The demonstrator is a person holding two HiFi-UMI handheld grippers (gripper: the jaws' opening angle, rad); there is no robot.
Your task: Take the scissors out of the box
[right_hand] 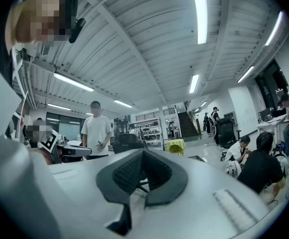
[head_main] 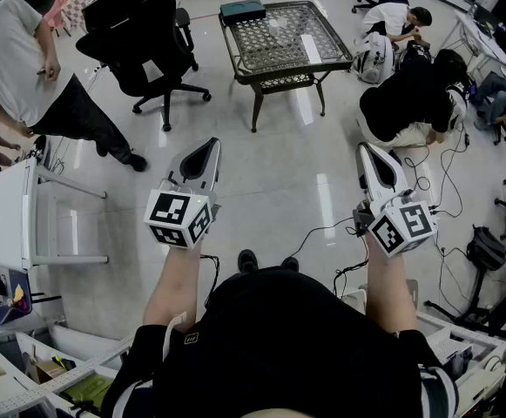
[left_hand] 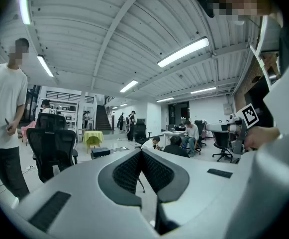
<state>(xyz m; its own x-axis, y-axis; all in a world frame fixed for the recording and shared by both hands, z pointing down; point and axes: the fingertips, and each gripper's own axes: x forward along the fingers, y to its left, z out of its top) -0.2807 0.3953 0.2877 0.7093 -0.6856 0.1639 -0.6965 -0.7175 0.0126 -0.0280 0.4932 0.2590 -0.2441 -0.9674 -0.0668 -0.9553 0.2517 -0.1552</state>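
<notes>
— Black shirt (head_main: 279, 347) and two bare forearms (head_main: 176, 290) fill the bottom of the head view, right under the camera. What lies beyond them?

— Mostly shiny, pale floor (head_main: 279, 172). At its far side stands a metal table (head_main: 292, 78) with a lattice top, and a black office chair (head_main: 144, 37) stands to its left. A person in a white shirt (head_main: 13, 59) stands at the left edge of the view. Other people (head_main: 409, 103) crouch at the right among cables (head_main: 444, 181).

— And the grippers?

— The person holds both out over the floor, roughly level and well apart from each other. The left gripper (head_main: 205, 151) has its jaws pressed together, tips meeting, with nothing between them. Its own view shows only the room past the closed tips. The right gripper (head_main: 370, 159) is the same: jaws together and empty.

— Where are the scissors?

— No scissors show in any view. A dark flat box (head_main: 242, 10) lies at the far left corner of the table top, and a white strip (head_main: 311, 49) lies nearer its right edge. Whether that is the box meant cannot be told from here, and its inside is not visible.

— So how far along is the task?

— By the look of it, nothing is done yet. Neither gripper is near any box, and both are empty. What seems left is everything: reach the box, spread one gripper's jaws, find the scissors inside, grip them and lift them out.
</notes>
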